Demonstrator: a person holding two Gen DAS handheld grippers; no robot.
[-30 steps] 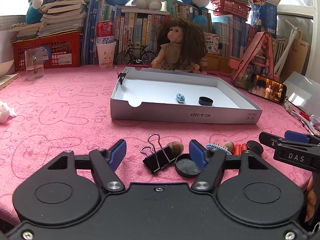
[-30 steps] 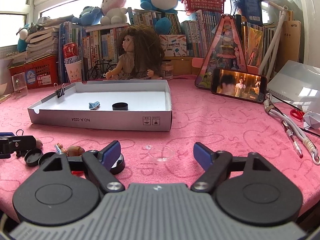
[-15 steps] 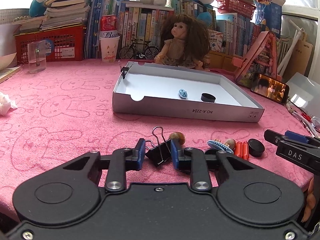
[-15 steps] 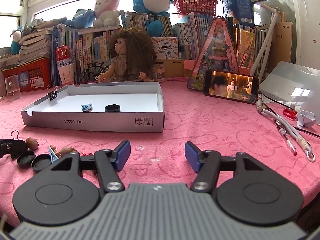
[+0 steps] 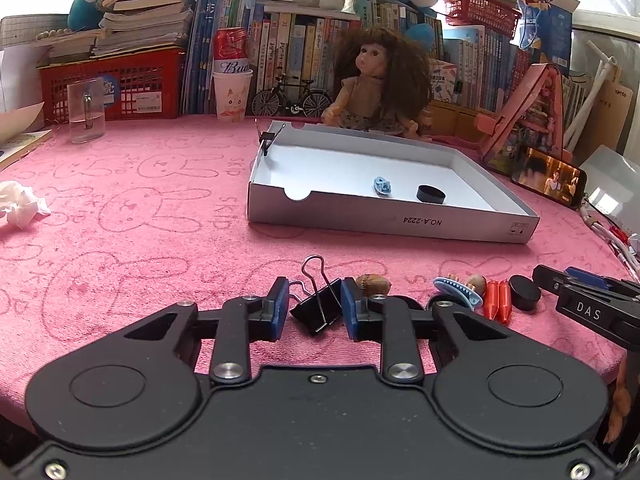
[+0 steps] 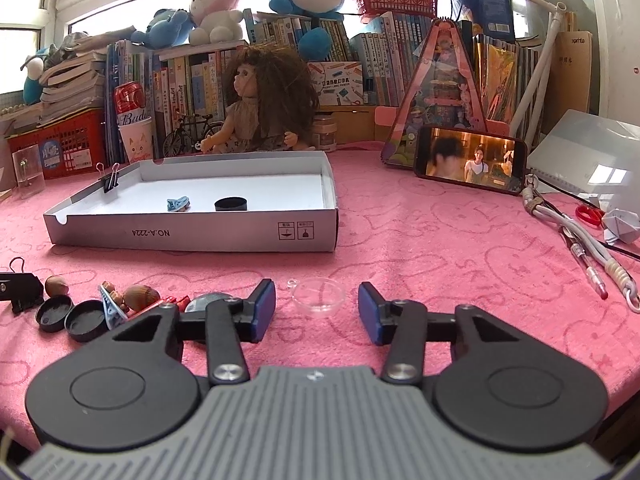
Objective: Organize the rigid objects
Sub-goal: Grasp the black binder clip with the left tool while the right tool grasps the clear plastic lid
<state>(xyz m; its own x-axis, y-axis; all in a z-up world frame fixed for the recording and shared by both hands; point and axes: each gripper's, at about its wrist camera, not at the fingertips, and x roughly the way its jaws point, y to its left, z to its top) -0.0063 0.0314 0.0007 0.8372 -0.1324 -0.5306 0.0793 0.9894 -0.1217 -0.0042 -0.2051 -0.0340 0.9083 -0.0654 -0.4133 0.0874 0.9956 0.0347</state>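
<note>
Left tongs (image 5: 314, 309) clamped — right tongs (image 6: 317, 311) closing

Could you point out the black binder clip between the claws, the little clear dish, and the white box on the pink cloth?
Black binder clip (image 5: 316, 312), left wrist view, on its black body.
Clear dish (image 6: 319, 297), right wrist view, on its bowl.
White box (image 6: 224, 236), right wrist view, on its front wall.

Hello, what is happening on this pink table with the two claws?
A person is sorting small objects into the white box, using a handheld claw in each hand. The left claw is shut on a black binder clip lying on the pink cloth. The right claw is closing around a small clear dish, but its pads do not touch it yet. A black cap and a small blue piece already lie in the box.
</note>
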